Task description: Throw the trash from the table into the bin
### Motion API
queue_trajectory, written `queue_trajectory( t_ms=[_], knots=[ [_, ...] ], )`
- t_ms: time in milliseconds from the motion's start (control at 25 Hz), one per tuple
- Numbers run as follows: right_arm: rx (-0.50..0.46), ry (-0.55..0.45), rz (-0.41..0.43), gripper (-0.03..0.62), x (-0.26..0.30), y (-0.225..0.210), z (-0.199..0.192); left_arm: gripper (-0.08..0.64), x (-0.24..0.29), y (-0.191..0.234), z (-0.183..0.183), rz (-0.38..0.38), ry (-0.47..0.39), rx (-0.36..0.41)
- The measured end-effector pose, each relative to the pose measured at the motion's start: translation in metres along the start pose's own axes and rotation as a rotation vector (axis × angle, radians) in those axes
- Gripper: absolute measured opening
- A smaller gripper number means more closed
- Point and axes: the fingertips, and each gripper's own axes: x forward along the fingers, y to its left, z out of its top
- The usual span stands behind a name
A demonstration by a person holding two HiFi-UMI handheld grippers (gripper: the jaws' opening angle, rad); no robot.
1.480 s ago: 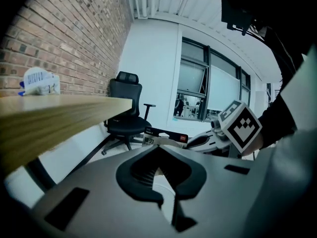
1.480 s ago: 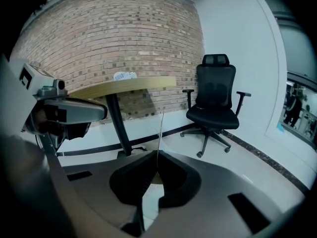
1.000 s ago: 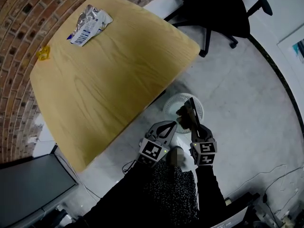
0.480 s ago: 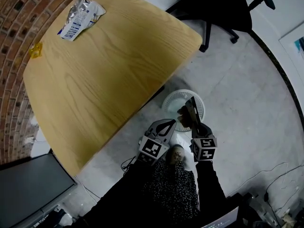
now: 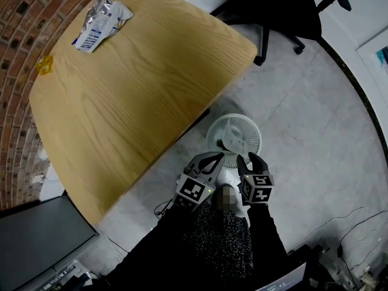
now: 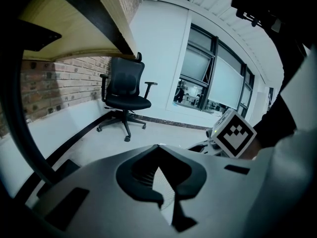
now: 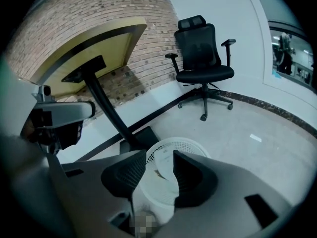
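A white lattice bin (image 5: 233, 133) stands on the floor beside the wooden table (image 5: 145, 83). My right gripper (image 5: 250, 160) hangs over the bin's near rim. Its jaws have just been opening and now stand open with nothing between them. Through their gap, the right gripper view shows the bin (image 7: 185, 145) with a wrapper (image 7: 161, 171) lying inside. To the left, my left gripper (image 5: 219, 157) is shut and empty, its tips meeting (image 6: 158, 148). A silver snack bag (image 5: 100, 20) and a small yellow wrapper (image 5: 43, 63) lie at the table's far left.
A black office chair (image 5: 273, 11) stands beyond the table's far corner. The table's dark leg and foot (image 7: 106, 113) are just left of the bin. A brick wall (image 5: 18, 17) runs behind the table. A dark cabinet (image 5: 36, 235) sits at the lower left.
The dark wrapper that my right gripper held upright over the bin is gone from its jaws. Those jaws have opened and the gripper sits a little lower.
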Motion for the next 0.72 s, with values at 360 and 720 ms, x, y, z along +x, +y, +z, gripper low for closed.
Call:
queue_trajectory(
  t_ms=[360,720],
  knots=[
    [-0.030,-0.049,0.056,0.158,-0.030,0.016,0.045,0.006,-0.025,-0.012,0.021,-0.002,0.000,-0.002],
    [-0.093,-0.113,0.139,0.155,-0.097,0.054,0.135,0.006,-0.071,-0.020,0.103,0.030,-0.080,0.043]
  ],
)
